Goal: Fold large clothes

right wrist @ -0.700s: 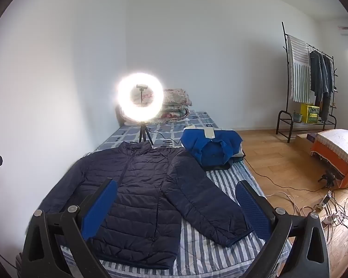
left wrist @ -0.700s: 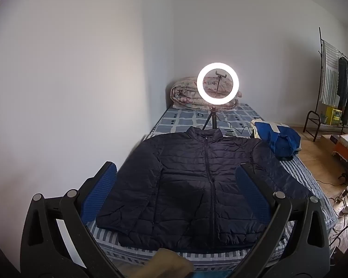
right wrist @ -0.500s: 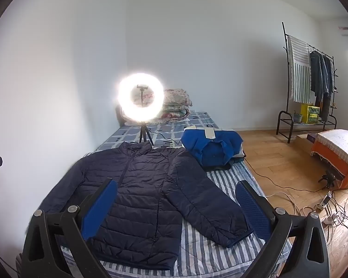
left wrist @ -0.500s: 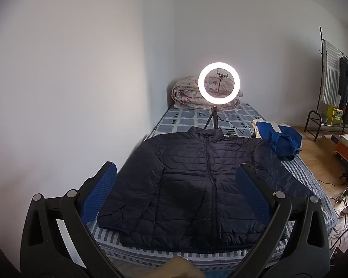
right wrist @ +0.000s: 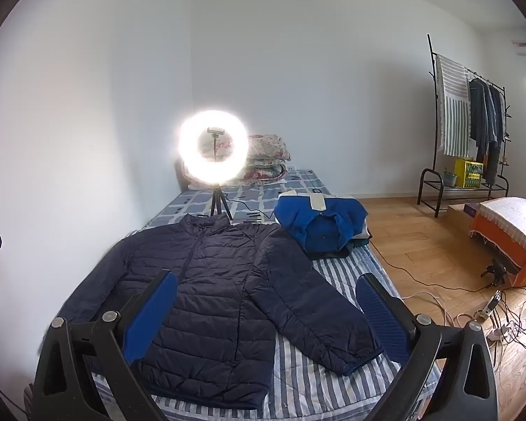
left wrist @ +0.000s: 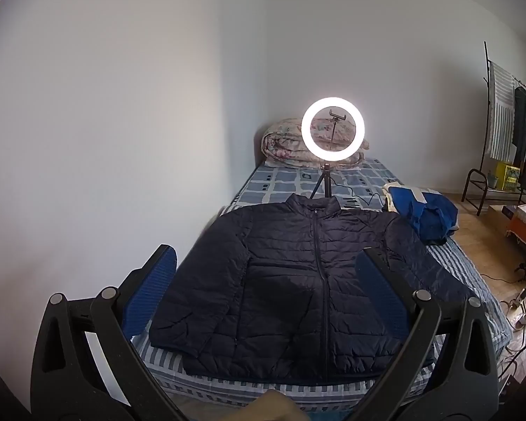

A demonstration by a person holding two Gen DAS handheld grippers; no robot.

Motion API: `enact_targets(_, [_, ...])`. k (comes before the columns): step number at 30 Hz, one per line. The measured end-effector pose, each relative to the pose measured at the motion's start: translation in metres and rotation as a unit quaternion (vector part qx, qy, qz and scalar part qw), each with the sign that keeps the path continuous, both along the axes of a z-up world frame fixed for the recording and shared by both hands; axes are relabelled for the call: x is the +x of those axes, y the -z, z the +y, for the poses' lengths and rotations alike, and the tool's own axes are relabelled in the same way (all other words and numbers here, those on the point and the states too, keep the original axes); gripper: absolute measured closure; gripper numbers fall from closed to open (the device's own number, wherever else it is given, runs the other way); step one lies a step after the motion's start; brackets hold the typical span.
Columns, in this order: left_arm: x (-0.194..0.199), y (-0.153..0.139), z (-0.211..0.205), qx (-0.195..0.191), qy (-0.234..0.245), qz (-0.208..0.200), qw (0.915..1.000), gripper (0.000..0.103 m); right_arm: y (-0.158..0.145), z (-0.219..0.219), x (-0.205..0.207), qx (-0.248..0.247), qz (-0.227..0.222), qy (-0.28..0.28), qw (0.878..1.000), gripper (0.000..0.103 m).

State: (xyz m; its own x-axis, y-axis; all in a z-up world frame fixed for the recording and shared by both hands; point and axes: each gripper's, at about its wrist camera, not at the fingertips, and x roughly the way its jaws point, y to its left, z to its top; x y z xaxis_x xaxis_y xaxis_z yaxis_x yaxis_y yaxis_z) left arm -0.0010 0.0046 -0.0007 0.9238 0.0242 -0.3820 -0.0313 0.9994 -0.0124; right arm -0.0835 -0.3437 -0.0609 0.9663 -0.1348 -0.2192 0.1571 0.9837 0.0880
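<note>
Both pairs of jaws stand wide apart with nothing between them: we hold the left gripper (left wrist: 264, 287) and the right gripper (right wrist: 266, 301) in the air at the near end of the bed (right wrist: 336, 273), each tipped a little downward, neither touching any cloth.

We see the navy puffer jacket (left wrist: 298, 273) lying flat on the striped bed cover, front up and zipped, collar toward the far wall and hem toward us. From the right wrist view its near sleeve (right wrist: 308, 301) runs out at a slant over the stripes, the cuff close to the bed's edge; the other sleeve lies along the wall side.

Beyond the jacket's shoulder, just beside it, sits a bundle of blue clothing (right wrist: 321, 226). Behind the collar a lit ring light (left wrist: 332, 132) stands on a small tripod on the bed, and a rolled floral quilt (left wrist: 284, 145) rests against the far wall.

Off to the right, on the wooden floor, we make out a clothes rack (right wrist: 466, 122) with hanging garments, an orange covered box (right wrist: 508, 238) and a tangle of cables (right wrist: 501, 319).
</note>
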Motion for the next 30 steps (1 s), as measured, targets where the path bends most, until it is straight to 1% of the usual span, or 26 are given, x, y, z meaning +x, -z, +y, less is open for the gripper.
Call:
enact_targets(5, [0.0002, -0.0014, 0.0008, 0.001, 0.000, 0.000, 1.0000, 0.000, -0.0044, 0.0007, -0.0007, -0.002, -0.002, 0.001, 1.000, 0.000])
enact_targets(20, [0.0021, -0.0066, 0.0020, 0.005, 0.000, -0.003, 1.0000, 0.000, -0.0009, 0.0017, -0.0042, -0.002, -0.002, -0.001, 1.000, 0.000])
enact_targets(30, [0.0019, -0.0081, 0.0025, 0.003, 0.002, -0.001, 1.0000, 0.000, 0.0007, 0.0042, 0.0000, -0.002, 0.006, 0.011, 1.000, 0.000])
